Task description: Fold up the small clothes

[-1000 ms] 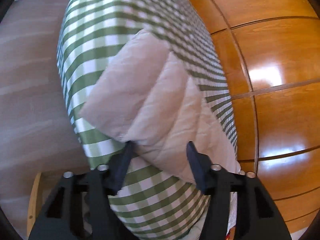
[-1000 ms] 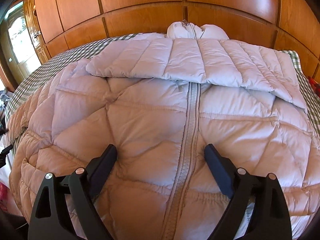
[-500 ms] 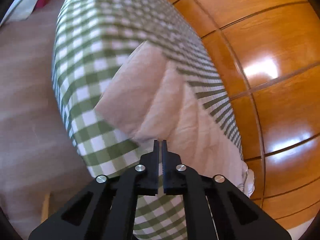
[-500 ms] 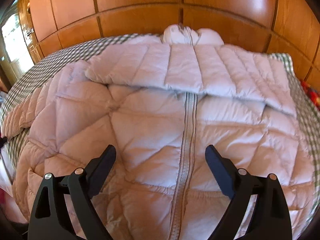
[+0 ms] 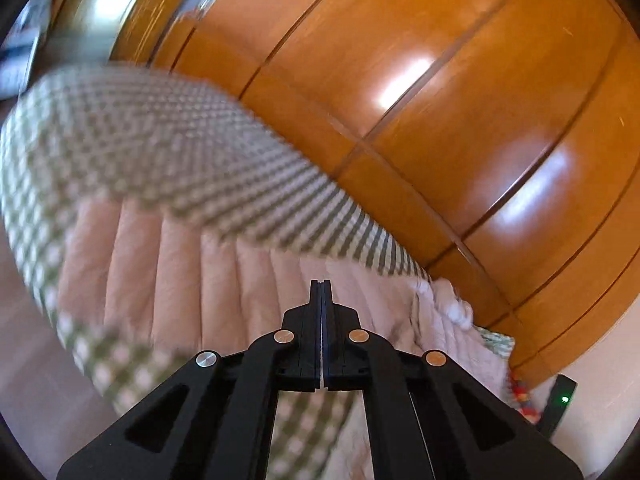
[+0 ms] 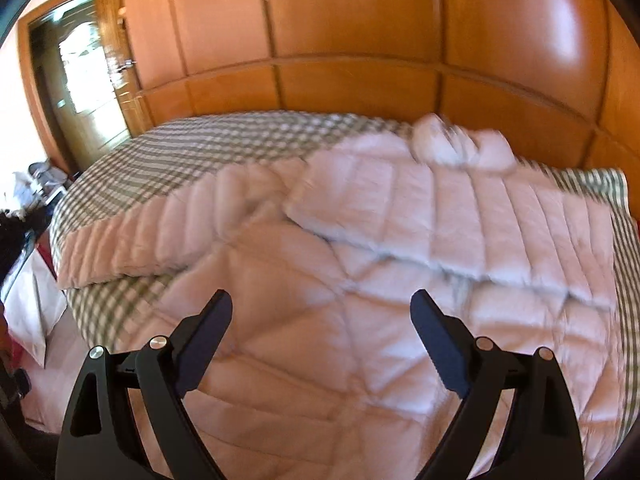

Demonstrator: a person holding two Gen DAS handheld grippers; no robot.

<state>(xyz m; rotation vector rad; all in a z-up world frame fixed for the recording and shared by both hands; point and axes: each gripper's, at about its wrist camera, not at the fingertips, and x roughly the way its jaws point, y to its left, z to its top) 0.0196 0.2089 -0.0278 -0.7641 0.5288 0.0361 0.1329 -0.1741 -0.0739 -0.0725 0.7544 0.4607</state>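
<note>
We see a bed (image 6: 168, 148) covered in a green-and-white checked cloth, its far edge against glossy orange wood panels (image 6: 352, 40). A glazed door (image 6: 88, 80) stands past the bed's left corner. A pale pink quilted jacket (image 6: 328, 320) lies spread over most of the bed, puffy, stitched in diamonds on the body and straight channels on the sleeves. Its white collar (image 6: 460, 144) lies bunched at the far edge. One sleeve (image 6: 440, 220) is folded across the chest, its cuff towards the right edge; the other sleeve (image 6: 160, 236) stretches out to the left edge.

Our right gripper (image 6: 320, 340) hovers over the jacket's lower body with its jaws spread wide and nothing between them. Our left gripper (image 5: 321, 284) is clenched tight, fingers pressed together; we cannot tell whether any fabric is caught, and behind its tip the view is blurred pink sleeve and checked cloth.
</note>
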